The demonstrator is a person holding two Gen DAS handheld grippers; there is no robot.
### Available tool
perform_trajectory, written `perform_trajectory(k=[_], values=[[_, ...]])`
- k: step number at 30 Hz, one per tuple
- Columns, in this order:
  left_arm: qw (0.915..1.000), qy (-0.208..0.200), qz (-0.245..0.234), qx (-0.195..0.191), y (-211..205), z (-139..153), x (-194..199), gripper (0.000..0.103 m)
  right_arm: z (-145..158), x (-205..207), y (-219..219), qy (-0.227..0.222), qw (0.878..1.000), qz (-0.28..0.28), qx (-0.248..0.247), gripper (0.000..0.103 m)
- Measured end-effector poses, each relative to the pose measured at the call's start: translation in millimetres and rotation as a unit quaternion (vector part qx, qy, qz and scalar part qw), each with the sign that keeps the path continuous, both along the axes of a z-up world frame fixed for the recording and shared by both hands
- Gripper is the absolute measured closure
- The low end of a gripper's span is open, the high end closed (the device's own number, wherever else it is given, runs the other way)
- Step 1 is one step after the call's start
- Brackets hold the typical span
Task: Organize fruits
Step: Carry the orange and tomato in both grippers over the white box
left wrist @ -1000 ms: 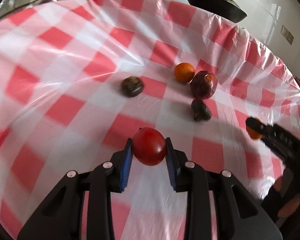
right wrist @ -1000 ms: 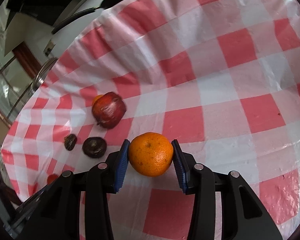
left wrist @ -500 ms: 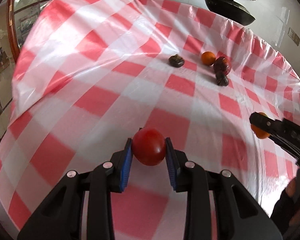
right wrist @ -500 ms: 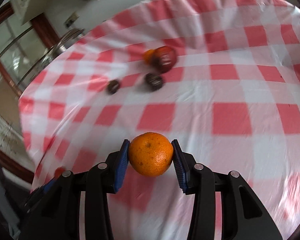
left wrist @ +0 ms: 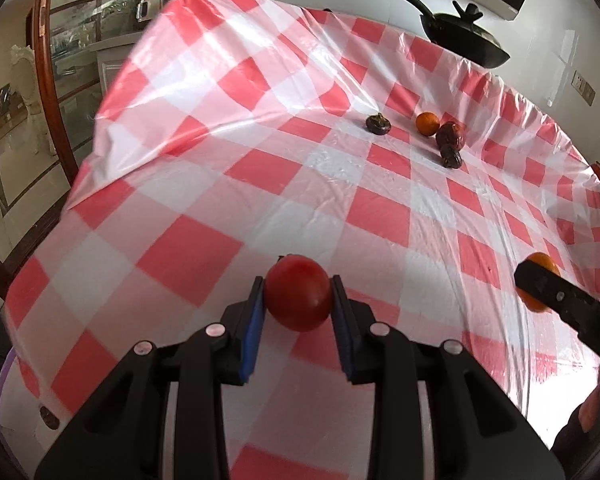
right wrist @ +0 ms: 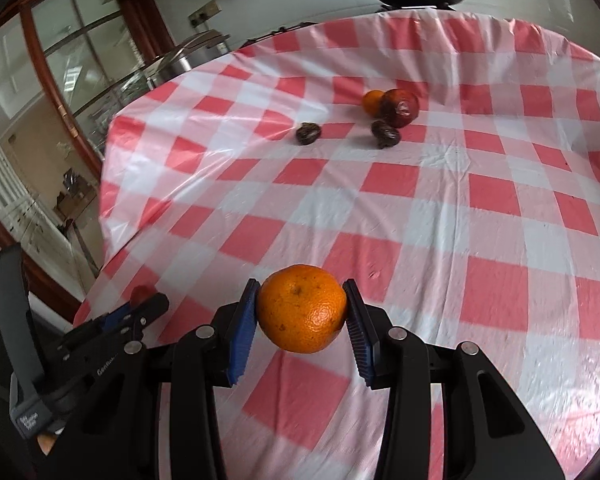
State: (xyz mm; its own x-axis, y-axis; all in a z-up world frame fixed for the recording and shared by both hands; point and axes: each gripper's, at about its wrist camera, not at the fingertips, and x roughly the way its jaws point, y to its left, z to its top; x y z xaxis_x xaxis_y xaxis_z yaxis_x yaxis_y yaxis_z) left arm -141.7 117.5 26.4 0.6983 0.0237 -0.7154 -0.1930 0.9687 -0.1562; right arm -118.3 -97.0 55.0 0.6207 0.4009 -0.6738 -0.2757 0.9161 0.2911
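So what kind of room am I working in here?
Probably a home kitchen or dining area: a table under a red-checked plastic tablecloth, a black lidded frying pan beyond it, and a wood-framed glass cabinet alongside.

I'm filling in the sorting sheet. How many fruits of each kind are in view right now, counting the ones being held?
Oranges: 2, one held in the right tool, one on the cloth
Red tomato: 1, held in the left tool
Dark red apple: 1
Dark brown round fruits: 2
Total: 6
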Motion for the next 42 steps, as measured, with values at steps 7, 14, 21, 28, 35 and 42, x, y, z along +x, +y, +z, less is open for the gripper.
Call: perform_trajectory(k=[7,14,21,28,35,42], values=[[0.9991,-0.022,0.001,0.036,10.0,9.5,-35.0,0.071,9.1,-35.8,26.9,-0.014,0.999,0.046,-0.017,0.061],[0.9974,-0.025,0.015,0.065,33.6,4.0,-74.2,0.071,11.5,-65.3,67.4,-0.027,0.993,0.102,-0.045,0.061],[0.9949,-0.021,0.062,0.076,78.1,-4.9,-122.7,0.071,2.2,-98.0,120.5,-0.034,0.98,0.181,-0.078,0.061],[0.9895,-0.002,0.133,0.057,133.9,-29.7,-179.4,0.071,-7.1,-144.6,180.0,-0.053,0.95,0.289,-0.105,0.061],[0.9803,0.024,0.192,0.04,179.6,-57.9,-217.2,0.071,-32.7,-189.2,239.6,-0.051,0.909,0.386,-0.145,0.061],[0.9661,0.087,0.242,0.025,217.1,-97.4,-235.0,0.071,-76.9,-211.7,289.2,-0.027,0.874,0.443,-0.198,0.061]])
